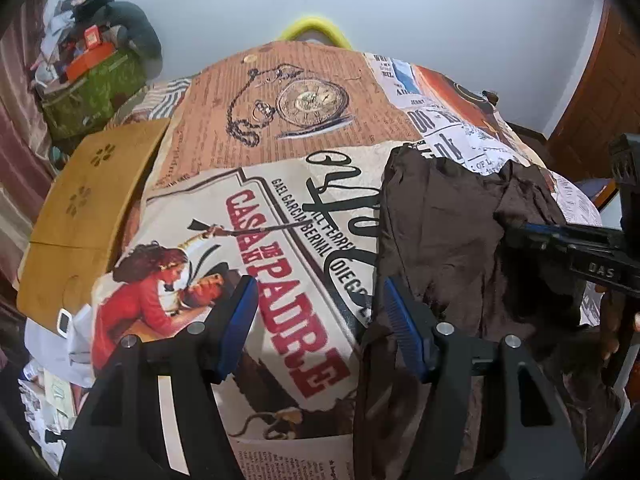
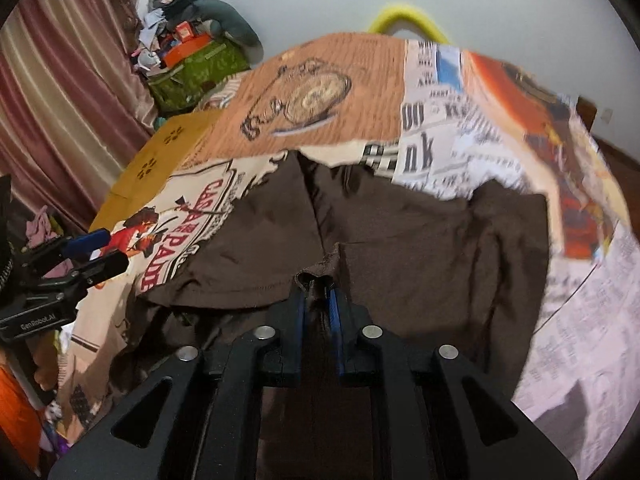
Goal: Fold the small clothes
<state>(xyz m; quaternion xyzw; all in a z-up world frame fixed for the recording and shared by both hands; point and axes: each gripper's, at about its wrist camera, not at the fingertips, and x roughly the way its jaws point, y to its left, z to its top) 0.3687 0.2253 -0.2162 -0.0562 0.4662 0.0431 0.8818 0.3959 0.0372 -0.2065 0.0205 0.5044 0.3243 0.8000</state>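
Printed surface (image 1: 304, 216), cluttered room behind. Left tongs (image 1: 316, 320) wide open, empty, garment (image 2: 420, 240) touching its right finger. Right tongs (image 2: 318, 300) pinched on garment hem, cloth spread ahead. Risk: thin hem slipping out under pull, fold collapsing.

On the worktop (image 1: 280, 128) the garment (image 1: 460, 240) lies at three o'clock in the left wrist view, its edge beside the left claw (image 1: 316, 332). The right claw (image 2: 318, 300) pinches the garment's near hem. A cardboard sheet (image 1: 88, 200) lies at nine o'clock, a cluttered bin (image 1: 92, 88) behind it at ten.
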